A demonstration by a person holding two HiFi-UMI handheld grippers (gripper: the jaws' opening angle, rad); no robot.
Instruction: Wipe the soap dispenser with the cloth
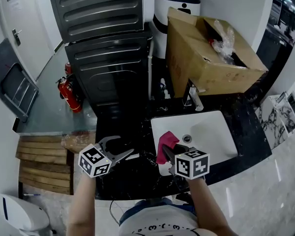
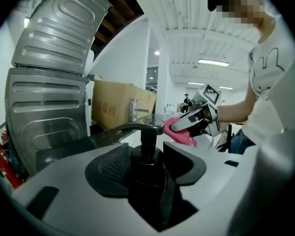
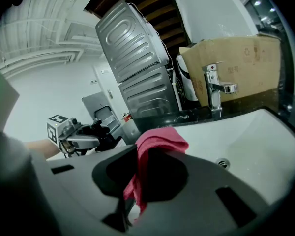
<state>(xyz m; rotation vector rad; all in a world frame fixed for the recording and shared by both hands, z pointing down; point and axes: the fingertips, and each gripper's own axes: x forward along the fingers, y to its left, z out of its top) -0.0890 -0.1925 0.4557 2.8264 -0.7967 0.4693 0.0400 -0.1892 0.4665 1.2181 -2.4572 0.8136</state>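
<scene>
The left gripper (image 2: 147,154) clamps the black pump soap dispenser (image 2: 148,178) by its body, with the pump upright between the pads. The right gripper (image 2: 182,126) waits beyond it on the right, not touching.

In the right gripper view, the jaws pinch the pink cloth (image 3: 160,141) with little cloth free, so bare jaws may scrape the bottle.

In the head view, both hover over the black counter (image 1: 123,178), left of the white sink (image 1: 214,132). A hard wipe could twist the bottle loose.
</scene>
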